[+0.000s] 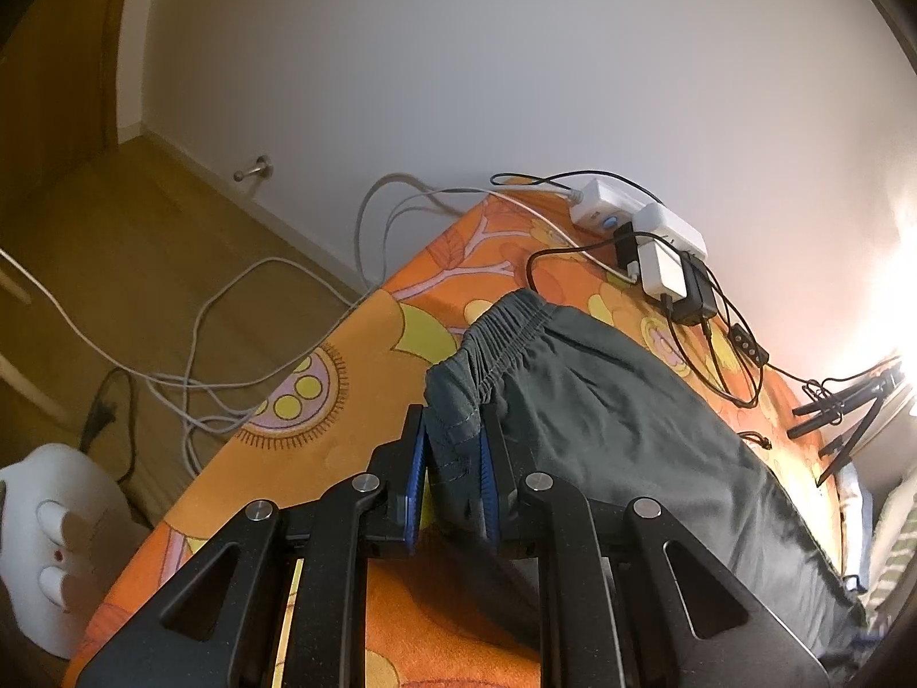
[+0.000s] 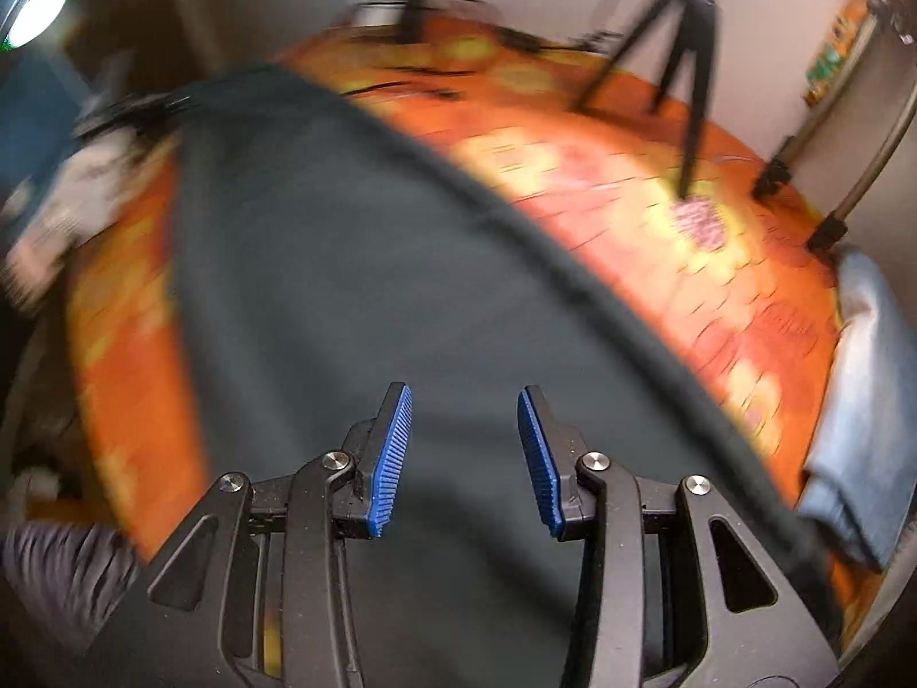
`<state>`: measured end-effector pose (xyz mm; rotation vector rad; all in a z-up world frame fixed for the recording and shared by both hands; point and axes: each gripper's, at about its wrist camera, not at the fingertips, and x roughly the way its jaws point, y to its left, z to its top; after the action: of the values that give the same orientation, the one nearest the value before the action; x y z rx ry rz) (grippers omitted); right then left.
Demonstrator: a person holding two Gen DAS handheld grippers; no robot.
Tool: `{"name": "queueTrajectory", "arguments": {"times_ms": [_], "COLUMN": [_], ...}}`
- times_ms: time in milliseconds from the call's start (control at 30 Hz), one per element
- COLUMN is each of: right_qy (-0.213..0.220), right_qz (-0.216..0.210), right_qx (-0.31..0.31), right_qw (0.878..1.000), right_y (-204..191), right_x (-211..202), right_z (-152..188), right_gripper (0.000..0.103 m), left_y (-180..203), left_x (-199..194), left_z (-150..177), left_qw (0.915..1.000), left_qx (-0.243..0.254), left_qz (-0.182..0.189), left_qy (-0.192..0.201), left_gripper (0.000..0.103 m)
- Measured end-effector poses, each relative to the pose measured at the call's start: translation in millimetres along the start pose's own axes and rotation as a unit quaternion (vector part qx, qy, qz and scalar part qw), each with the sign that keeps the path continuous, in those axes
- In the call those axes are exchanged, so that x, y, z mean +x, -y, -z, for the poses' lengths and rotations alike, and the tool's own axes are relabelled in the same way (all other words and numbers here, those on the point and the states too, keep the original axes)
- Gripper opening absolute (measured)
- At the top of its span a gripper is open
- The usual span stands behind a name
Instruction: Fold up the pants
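1 pair of dark grey-green pants (image 1: 619, 436) lies stretched across the orange floral tabletop (image 1: 344, 355), its elastic waistband at the end near the wall. The left hand-held gripper (image 1: 453, 476) has its 2 blue pads nipped onto a corner of that waistband, cloth bunched between them. The right hand-held gripper (image 2: 464, 458) hovers over the pants (image 2: 355, 264) with its pads spread wide apart and nothing between them.

Only the left wrist view shows 1 white power strip (image 1: 636, 218) against the wall with 2 plugged-in adapters, 1 white (image 1: 665, 269) and 1 black (image 1: 696, 295), black cables trailing over the cloth, white cables looping down to the wooden floor (image 1: 143, 264), and 1 white appliance (image 1: 51, 539) at the lower left. Only the blurred right wrist view shows the black tripod (image 2: 688, 57) standing on the tabletop (image 2: 659, 200) and 1 folded light-blue garment (image 2: 859, 401) at its right edge. No writing is legible anywhere.
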<state>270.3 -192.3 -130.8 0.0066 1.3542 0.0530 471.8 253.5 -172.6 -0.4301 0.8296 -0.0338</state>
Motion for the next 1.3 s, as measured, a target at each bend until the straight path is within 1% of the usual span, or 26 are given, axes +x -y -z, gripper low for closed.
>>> {"name": "queueTrajectory", "arguments": {"times_ms": [67, 133, 167, 267, 300, 367, 467, 567, 600, 633, 667, 700, 733, 767, 800, 833, 900, 933, 967, 1033, 1067, 1100, 1167, 1200, 1233, 1300], "right_qy": [0.002, -0.009, -0.015, -0.044, -0.051, -0.058, -0.064, -0.074, -0.071, -0.070, -0.072, -0.081, -0.083, -0.084, -0.085, -0.085, -0.085, -0.093, -0.101, -0.131, -0.141, -0.139, -0.108, -0.078, -0.061, -0.019], "right_qz": [-0.016, -0.022, -0.018, 0.015, 0.022, 0.019, 0.066, 0.101, 0.103, 0.105, 0.106, 0.106, 0.099, 0.088, 0.074, 0.036, -0.003, -0.016, -0.020, -0.007, 0.000, -0.003, -0.025, -0.051, -0.063, -0.074], "right_qx": [0.008, 0.019, 0.020, 0.006, 0.007, 0.017, -0.015, -0.036, -0.042, -0.044, -0.043, -0.034, -0.023, -0.013, -0.008, 0.002, 0.007, 0.005, 0.004, -0.005, -0.013, -0.016, -0.022, -0.019, -0.014, 0.001], "right_qw": [1.000, 1.000, 1.000, 0.999, 0.998, 0.998, 0.996, 0.992, 0.991, 0.991, 0.991, 0.990, 0.991, 0.992, 0.994, 0.996, 0.996, 0.996, 0.995, 0.991, 0.990, 0.990, 0.994, 0.995, 0.996, 0.997], "right_y": [-16.4, -29.5, -30.4, -47.1, -49.1, -48.0, -57.1, -60.4, -60.5, -61.7, -61.4, -58.1, -55.1, -53.0, -52.6, -52.3, -52.7, -52.0, -51.8, -48.9, -48.3, -48.7, -51.1, -52.4, -46.7, -44.6], "right_x": [-16.8, -31.4, -32.0, -26.8, -23.8, -16.2, -6.0, 5.3, 4.5, 5.9, 7.5, 9.4, 9.1, 7.7, 6.2, -2.4, -14.0, -14.9, -12.7, -3.7, -2.4, -4.4, -19.1, -30.2, -31.9, -34.8], "right_z": [25.2, 60.7, 72.0, 117.4, 125.5, 130.9, 138.5, 139.6, 140.7, 139.1, 137.4, 135.7, 135.7, 133.3, 131.9, 130.3, 129.1, 130.0, 131.6, 133.3, 131.2, 128.5, 114.7, 101.0, 87.6, 57.1], "right_gripper": [0.041, 0.041, 0.041, 0.041, 0.041, 0.041, 0.041, 0.041, 0.040, 0.037, 0.019, 0.008, 0.007, 0.005, 0.004, 0.004, 0.004, 0.004, 0.005, 0.006, 0.011, 0.014, 0.014, 0.014, 0.015, 0.023], "left_y": [-0.4, -0.3, -0.7, -4.5, -6.0, -7.3, -10.4, -11.6, -11.1, -10.4, -9.7, -9.1, -9.2, -9.4, -9.3, -9.2, -9.5, -10.3, -11.0, -11.3, -10.7, -9.4, -7.4, -6.7, -6.5, -5.4], "left_x": [-0.8, -1.1, -0.8, 0.9, 1.5, 2.2, 3.4, 3.9, 3.8, 4.2, 4.2, 4.2, 4.0, 4.1, 4.3, 4.5, 4.8, 5.0, 5.5, 5.6, 5.0, 4.0, 2.1, 1.4, 0.8, -0.1], "left_z": [1.1, 1.0, 0.6, 0.6, 1.1, 1.7, 4.0, 5.4, 5.5, 4.9, 4.9, 4.8, 4.5, 4.1, 3.8, 3.5, 3.2, 3.4, 3.2, 3.0, 2.6, 2.1, 1.1, 0.6, 0.5, 0.7], "left_qw": [1.0000, 1.0000, 1.0000, 0.9998, 0.9997, 0.9995, 0.9991, 0.9989, 0.9990, 0.9991, 0.9992, 0.9992, 0.9993, 0.9993, 0.9993, 0.9993, 0.9994, 0.9994, 0.9993, 0.9991, 0.9992, 0.9994, 0.9997, 0.9998, 0.9998, 0.9997], "left_qx": [-0.004, -0.003, -0.005, -0.015, -0.020, -0.026, -0.037, -0.041, -0.039, -0.037, -0.035, -0.035, -0.034, -0.034, -0.033, -0.031, -0.029, -0.031, -0.034, -0.038, -0.035, -0.031, -0.020, -0.017, -0.017, -0.019], "left_qz": [0.003, 0.004, 0.006, 0.012, 0.014, 0.016, 0.021, 0.021, 0.020, 0.019, 0.017, 0.017, 0.016, 0.015, 0.015, 0.015, 0.012, 0.012, 0.013, 0.013, 0.013, 0.012, 0.010, 0.011, 0.011, 0.012], "left_qy": [-0.001, -0.001, -0.002, -0.006, -0.007, -0.007, -0.009, -0.010, -0.010, -0.010, -0.010, -0.010, -0.010, -0.011, -0.011, -0.011, -0.010, -0.010, -0.011, -0.012, -0.011, -0.011, -0.008, -0.007, -0.006, -0.003], "left_gripper": [0.015, 0.015, 0.015, 0.015, 0.015, 0.015, 0.015, 0.015, 0.015, 0.015, 0.015, 0.015, 0.015, 0.015, 0.015, 0.015, 0.015, 0.015, 0.015, 0.015, 0.015, 0.015, 0.015, 0.015, 0.015, 0.015]}}
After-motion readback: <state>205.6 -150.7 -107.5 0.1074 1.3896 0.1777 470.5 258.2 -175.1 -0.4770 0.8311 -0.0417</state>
